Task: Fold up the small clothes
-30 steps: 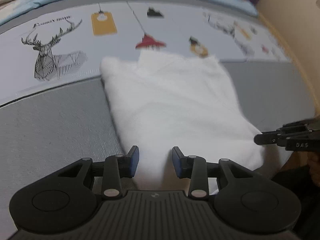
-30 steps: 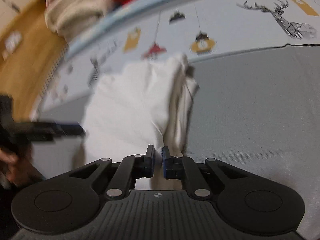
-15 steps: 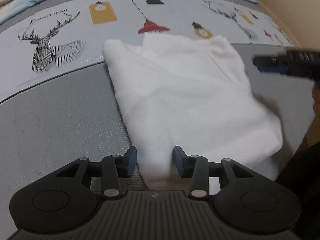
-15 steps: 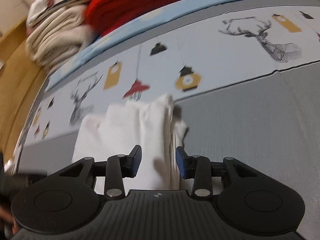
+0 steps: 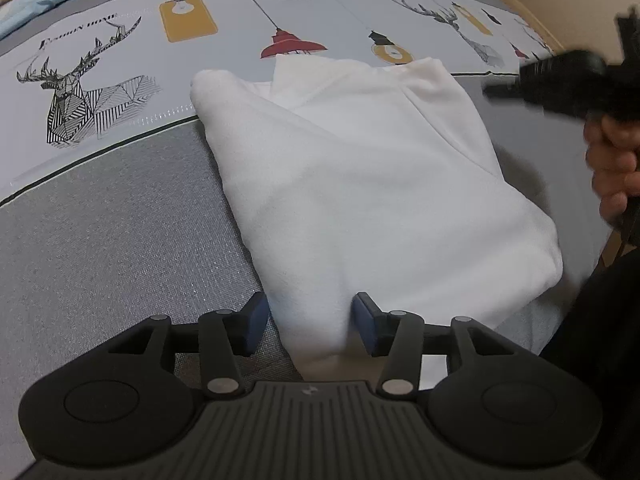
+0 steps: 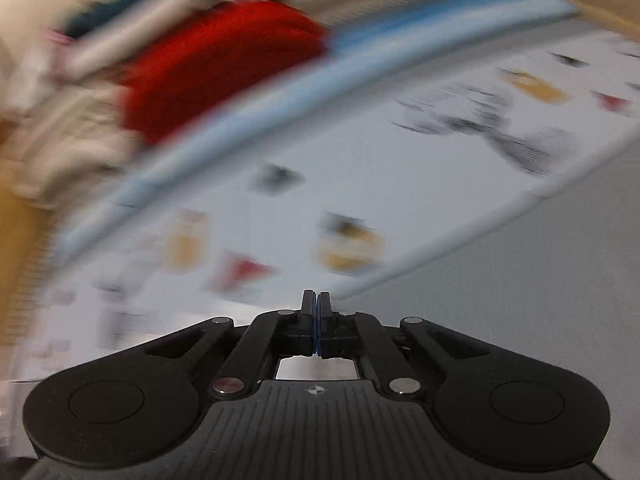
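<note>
A folded white garment (image 5: 360,184) lies on the printed bed sheet (image 5: 100,220) in the left wrist view. My left gripper (image 5: 308,320) is open, its blue pads on either side of the garment's near corner, not pinching it. My right gripper (image 6: 316,308) is shut and empty, raised above the sheet; its view is blurred and the garment is out of that view. The right gripper and the hand holding it also show blurred at the right edge of the left wrist view (image 5: 560,88).
A pile of clothes with a red item (image 6: 216,64) and beige ones (image 6: 68,120) lies at the head of the bed beyond a light blue sheet border (image 6: 280,100). A wooden bed edge (image 5: 520,4) runs along the right.
My right gripper let go of the garment, opened, then shut empty and swung up and away. The garment settled flat. My left gripper stayed open at the near corner.
</note>
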A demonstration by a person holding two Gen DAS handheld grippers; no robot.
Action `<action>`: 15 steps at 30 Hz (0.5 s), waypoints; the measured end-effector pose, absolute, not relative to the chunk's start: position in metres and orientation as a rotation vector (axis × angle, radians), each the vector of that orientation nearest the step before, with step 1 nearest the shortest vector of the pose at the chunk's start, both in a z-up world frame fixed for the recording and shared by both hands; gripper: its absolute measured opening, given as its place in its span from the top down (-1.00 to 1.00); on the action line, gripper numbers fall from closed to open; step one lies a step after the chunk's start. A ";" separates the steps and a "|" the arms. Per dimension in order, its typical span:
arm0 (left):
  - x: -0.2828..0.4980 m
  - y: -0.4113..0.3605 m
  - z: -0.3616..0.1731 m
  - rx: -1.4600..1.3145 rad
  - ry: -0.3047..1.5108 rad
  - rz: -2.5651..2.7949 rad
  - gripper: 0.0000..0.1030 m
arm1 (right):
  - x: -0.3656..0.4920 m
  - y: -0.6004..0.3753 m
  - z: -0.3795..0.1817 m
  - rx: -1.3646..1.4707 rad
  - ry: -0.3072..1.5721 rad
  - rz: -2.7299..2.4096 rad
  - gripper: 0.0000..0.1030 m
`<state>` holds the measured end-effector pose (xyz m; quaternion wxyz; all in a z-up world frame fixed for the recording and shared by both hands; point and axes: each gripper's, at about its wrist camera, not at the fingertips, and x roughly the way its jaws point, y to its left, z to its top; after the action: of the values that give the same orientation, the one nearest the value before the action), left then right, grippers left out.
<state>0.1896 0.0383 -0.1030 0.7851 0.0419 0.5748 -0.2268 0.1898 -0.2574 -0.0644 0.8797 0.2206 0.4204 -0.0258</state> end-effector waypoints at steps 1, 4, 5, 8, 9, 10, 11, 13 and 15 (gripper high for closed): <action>0.191 0.039 -0.103 0.084 1.244 -0.489 -0.05 | 0.192 -0.264 -0.075 0.458 0.948 -0.121 1.00; 0.194 0.042 -0.099 0.063 1.237 -0.486 -0.05 | 0.191 -0.278 -0.075 0.632 0.927 -0.035 0.93; 0.195 0.043 -0.096 0.054 1.229 -0.482 -0.05 | 0.189 -0.275 -0.069 0.632 0.888 0.017 0.93; 0.201 0.050 -0.089 0.005 1.198 -0.447 -0.06 | 0.188 -0.259 -0.063 0.572 0.873 0.115 0.32; 0.202 0.052 -0.087 -0.013 1.190 -0.435 -0.06 | 0.190 -0.254 -0.066 0.565 0.903 0.131 0.30; 0.204 0.054 -0.086 -0.030 1.184 -0.423 -0.06 | 0.192 -0.249 -0.070 0.559 0.937 0.144 0.30; 0.205 0.056 -0.086 -0.045 1.182 -0.415 -0.06 | 0.194 -0.245 -0.074 0.556 0.957 0.157 0.30; 0.206 0.056 -0.086 -0.068 1.191 -0.412 -0.06 | 0.197 -0.237 -0.075 0.530 0.966 0.174 0.59; 0.207 0.055 -0.089 -0.068 1.202 -0.409 -0.06 | 0.192 -0.234 -0.068 0.488 0.912 0.132 0.98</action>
<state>0.2070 0.0553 -0.0890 0.8046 -0.0316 0.5614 -0.1909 0.1919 -0.2337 -0.0679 0.8672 0.2331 0.4355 0.0630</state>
